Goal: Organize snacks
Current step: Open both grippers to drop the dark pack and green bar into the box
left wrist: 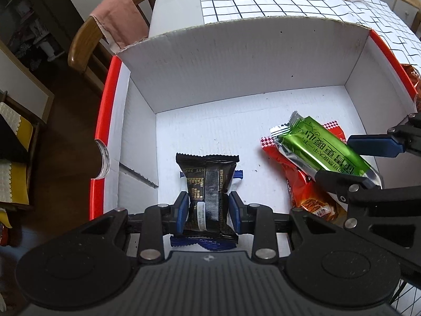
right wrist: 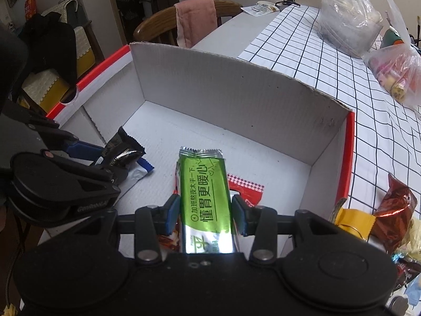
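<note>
Holding a snack apiece, both grippers hang low inside the white cardboard box (left wrist: 236, 60) with the red rim.

Left gripper (left wrist: 209, 210): pads pinching the black packet (left wrist: 208, 194) across its short width; long axis runs 12 to 6 in the left wrist view, straight out from the claw. A blue wrapper (left wrist: 208, 243) lies on the box floor directly beneath it, an edge peeping out at either side. The packet looks at or just above that wrapper; contact is not clear.

Right gripper (right wrist: 205, 212): pads clamped on the green bar (right wrist: 206, 192) at its sides, long axis again 12 to 6 from the claw. A red packet (right wrist: 247, 188) lies under the bar, sticking out toward 2 o'clock.

Key relation: each snack sits over an earlier one, so my judgement is that the coming move is a plain let-go, stacking black on blue and green on red. Neither hand needs to reach across; the piles lie apart, the black one at 9 o'clock of the green.

View differences: the left wrist view shows the green bar tilted, its far end raised off the red packet. The right wrist view alone shows loose snacks (right wrist: 394, 210) outside the box at 3 o'clock on the checked cloth (right wrist: 329, 52), and plastic bags (right wrist: 347, 23) at 1 o'clock.
</note>
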A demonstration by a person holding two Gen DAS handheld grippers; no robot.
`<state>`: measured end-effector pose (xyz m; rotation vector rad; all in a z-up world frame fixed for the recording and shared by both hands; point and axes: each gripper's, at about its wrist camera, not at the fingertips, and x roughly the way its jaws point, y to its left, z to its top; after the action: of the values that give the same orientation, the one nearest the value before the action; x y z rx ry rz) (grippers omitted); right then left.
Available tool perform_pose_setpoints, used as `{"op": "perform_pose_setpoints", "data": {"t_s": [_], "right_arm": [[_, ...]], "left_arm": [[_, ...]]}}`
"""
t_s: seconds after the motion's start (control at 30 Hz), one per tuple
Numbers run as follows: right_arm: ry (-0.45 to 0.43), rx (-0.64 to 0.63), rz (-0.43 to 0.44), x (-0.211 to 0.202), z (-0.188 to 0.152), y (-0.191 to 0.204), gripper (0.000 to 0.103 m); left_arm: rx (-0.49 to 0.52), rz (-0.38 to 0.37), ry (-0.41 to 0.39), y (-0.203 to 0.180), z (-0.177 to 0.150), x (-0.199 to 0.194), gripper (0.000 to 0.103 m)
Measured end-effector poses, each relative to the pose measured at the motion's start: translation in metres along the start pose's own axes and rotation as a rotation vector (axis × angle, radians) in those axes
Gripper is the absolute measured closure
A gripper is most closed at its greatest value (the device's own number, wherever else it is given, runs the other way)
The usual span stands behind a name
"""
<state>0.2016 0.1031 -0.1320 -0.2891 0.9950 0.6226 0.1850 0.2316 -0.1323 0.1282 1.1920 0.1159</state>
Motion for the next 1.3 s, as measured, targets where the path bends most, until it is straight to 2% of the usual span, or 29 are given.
{"op": "perform_pose_setpoints", "data": {"t_s": [0.23,0.4,0.6,0.73,0.8,0.9,1.0,1.17,1.3], "right_arm": [[-0.028,0.020,0.011,-0.009,-0.001,-0.004,0.056],[-0.050,0.037,0.032,-0.022,-0.004,-0.003,0.051],[-0.117,0.045,0.044,-0.051,-0.004,-0.004,0.047],[-0.166,0.058,0.049,-0.072,-0.006,-0.007,0.043],[-0.192,0.064,0.052,-0.083,-0.008,-0.009,0.042],[-0.232,0.069,0.044,-0.100,-0.012,-0.014,0.037],[-0.265,0.084,0.040,-0.115,-0.017,-0.022,0.031],[-0.312,0.115,0.033,-0.138,-0.028,-0.035,0.027],[-0.359,0.134,0.025,-0.156,-0.042,-0.048,0.018]], "left_arm": [[-0.026,-0.010,-0.029,0.002,-0.004,-0.010,0.069],[-0.046,-0.026,-0.068,0.006,-0.006,-0.023,0.058],[-0.069,-0.047,-0.133,0.009,-0.010,-0.049,0.057],[-0.079,-0.065,-0.186,0.008,-0.014,-0.069,0.046],[-0.081,-0.075,-0.213,0.005,-0.015,-0.080,0.044],[-0.082,-0.089,-0.243,0.001,-0.017,-0.092,0.043],[-0.091,-0.104,-0.276,-0.003,-0.017,-0.103,0.038],[-0.094,-0.115,-0.335,-0.015,-0.019,-0.120,0.035],[-0.087,-0.141,-0.369,-0.028,-0.020,-0.132,0.032]]}}
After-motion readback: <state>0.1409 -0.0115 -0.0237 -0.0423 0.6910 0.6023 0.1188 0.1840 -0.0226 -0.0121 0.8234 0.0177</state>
